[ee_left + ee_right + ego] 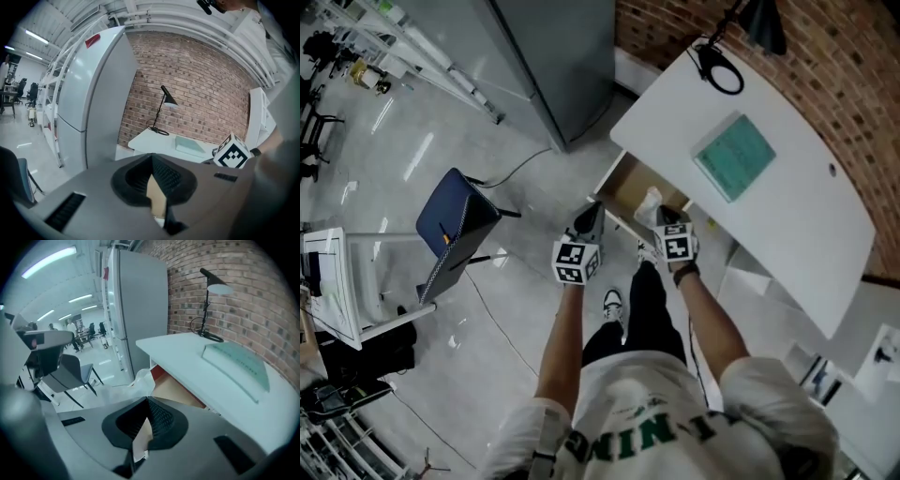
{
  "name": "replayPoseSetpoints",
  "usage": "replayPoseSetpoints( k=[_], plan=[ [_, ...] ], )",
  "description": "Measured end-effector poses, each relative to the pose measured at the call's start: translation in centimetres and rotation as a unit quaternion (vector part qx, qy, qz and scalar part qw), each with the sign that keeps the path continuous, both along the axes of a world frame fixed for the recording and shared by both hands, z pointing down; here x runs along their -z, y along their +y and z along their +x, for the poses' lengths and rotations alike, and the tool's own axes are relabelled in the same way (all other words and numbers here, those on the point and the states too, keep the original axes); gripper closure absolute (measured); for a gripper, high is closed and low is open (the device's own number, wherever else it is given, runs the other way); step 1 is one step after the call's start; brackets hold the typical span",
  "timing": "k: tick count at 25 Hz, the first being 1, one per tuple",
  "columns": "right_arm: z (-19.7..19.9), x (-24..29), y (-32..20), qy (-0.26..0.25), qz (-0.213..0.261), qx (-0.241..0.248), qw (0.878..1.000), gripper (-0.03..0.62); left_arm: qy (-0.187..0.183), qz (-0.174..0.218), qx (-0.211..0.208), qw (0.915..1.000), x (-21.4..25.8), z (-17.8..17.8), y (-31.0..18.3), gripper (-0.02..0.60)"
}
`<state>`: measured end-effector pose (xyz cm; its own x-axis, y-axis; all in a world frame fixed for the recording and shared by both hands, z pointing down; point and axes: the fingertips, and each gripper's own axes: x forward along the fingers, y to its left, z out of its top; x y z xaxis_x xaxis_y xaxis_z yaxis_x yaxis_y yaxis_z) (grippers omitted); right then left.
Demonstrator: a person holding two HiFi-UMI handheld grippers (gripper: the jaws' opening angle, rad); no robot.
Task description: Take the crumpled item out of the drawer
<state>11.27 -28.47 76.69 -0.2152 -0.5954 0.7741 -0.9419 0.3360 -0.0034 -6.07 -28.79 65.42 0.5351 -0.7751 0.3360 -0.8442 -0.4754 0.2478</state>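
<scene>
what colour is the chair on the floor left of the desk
Dark blue chair, clearest in the head view.

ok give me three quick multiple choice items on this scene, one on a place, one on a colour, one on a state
1. Where does the green pad lie? A on the white desk; B under it; C leaning against its side
2. What colour is the chair? A red; B dark blue; C yellow
3. How is the desk's drawer? A shut; B open; C removed
Key: 1 A, it lies flat on the desk top. 2 B, seat and back are dark blue. 3 B, it stands pulled out, wooden inside showing.
</scene>
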Motion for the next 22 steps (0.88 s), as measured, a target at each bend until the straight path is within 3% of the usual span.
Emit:
replayPoseSetpoints(
  k=[6, 11, 22],
  plan=[
    [-0.5, 8.4, 2.1, -0.038, 0.07, -0.025, 0.997, 0.589, -0.016, 0.007, -0.001, 0.9998, 4.3, -0.3, 2.6, 0.584],
    [0.5, 15.6, 3.0, -0.041, 0.143, -0.038, 0.988, 0.589, -0.033, 0.025, -0.006, 0.9991, 9.1, -0.1, 4.1, 0.584],
    [1.7, 27.7, 5.3, -0.055, 0.28, -0.045, 0.957, 0.589, -0.06, 0.122, 0.012, 0.9906, 19.7, 0.0, 6.8, 0.585]
  ],
)
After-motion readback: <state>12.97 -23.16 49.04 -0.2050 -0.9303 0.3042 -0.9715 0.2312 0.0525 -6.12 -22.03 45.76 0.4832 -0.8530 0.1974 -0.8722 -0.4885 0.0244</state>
